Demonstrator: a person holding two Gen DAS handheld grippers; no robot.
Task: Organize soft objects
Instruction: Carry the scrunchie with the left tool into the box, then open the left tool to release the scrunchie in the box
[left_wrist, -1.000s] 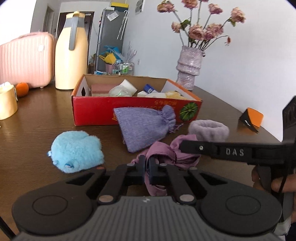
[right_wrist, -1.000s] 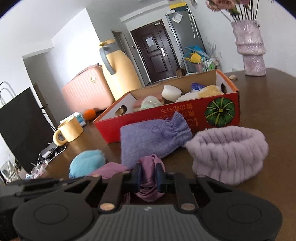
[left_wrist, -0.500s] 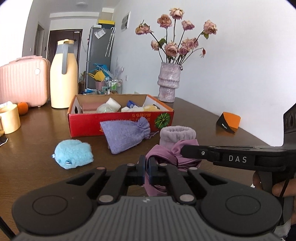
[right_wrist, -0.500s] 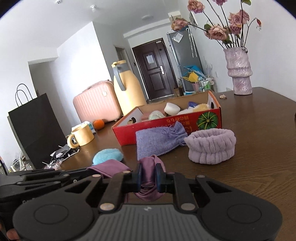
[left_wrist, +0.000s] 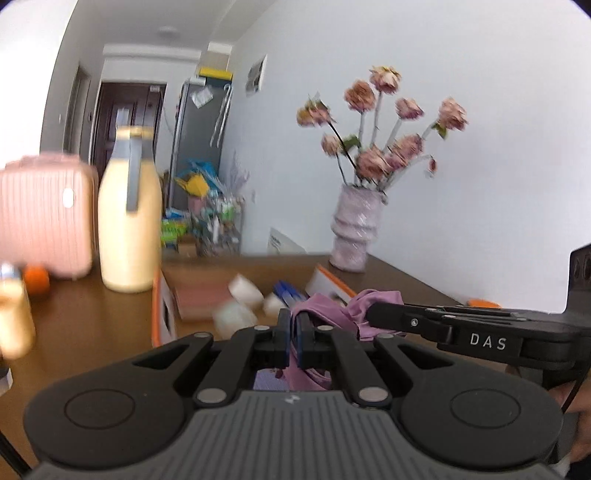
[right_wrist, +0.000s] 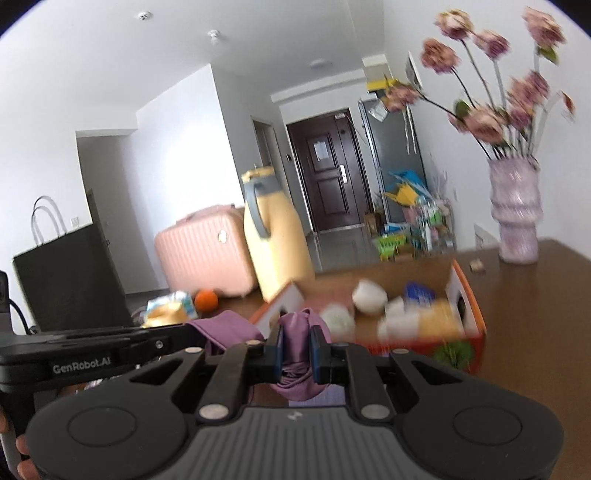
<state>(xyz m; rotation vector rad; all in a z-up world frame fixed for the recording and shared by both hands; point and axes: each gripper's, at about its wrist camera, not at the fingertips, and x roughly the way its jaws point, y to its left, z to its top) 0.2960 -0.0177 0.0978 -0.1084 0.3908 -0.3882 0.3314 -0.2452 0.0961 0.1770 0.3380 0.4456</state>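
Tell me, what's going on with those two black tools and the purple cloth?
A person holds a gripper in each hand, and both are shut on one purple cloth. The left gripper pinches one end, the right gripper the other, with the cloth bunched between them above the table. Just beyond sits an open red box that already holds several small items. The frames are blurred, so what those items are is hard to tell.
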